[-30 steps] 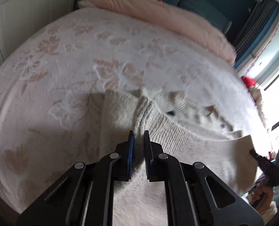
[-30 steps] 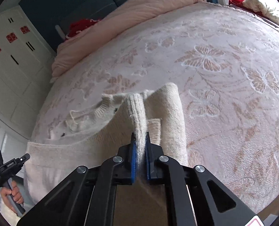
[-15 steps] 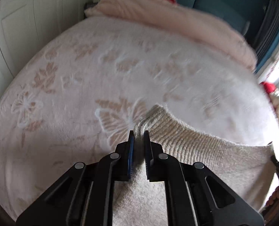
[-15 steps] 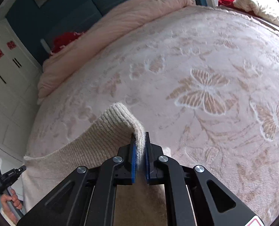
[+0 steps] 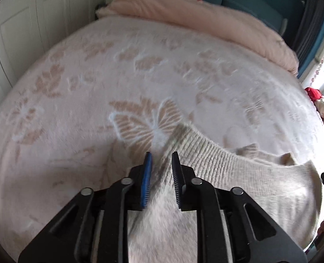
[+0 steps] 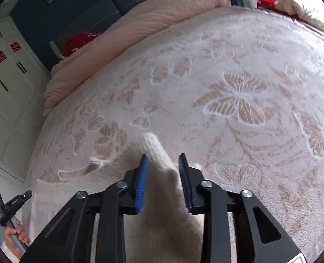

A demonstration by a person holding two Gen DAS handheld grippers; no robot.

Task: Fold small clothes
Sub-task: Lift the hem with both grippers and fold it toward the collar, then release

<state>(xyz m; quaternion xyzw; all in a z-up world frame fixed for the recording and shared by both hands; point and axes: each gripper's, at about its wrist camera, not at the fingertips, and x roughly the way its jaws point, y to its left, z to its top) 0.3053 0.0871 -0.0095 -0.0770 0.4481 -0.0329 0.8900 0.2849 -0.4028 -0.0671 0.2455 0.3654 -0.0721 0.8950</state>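
Left wrist view: the left tongs (image 5: 161, 156) stand spread, their jaws apart with the ribbed hem of the cream knit sweater (image 5: 238, 175) lying loose between them, not pinched. The sweater spreads from the tongs toward the right, flat on the bed (image 5: 78, 114), whose pale blanket carries tan butterfly patterns; one butterfly (image 5: 146, 122) lies just beyond the sweater's corner. Right wrist view: the right tongs (image 6: 163, 156) are also spread, wider than the fold of sweater (image 6: 162, 188) that rises between the jaws. Farther from the sweater, a pink duvet (image 6: 140, 26) is bunched along the bed's far edge, with a white wardrobe (image 6: 6, 92) to the left.
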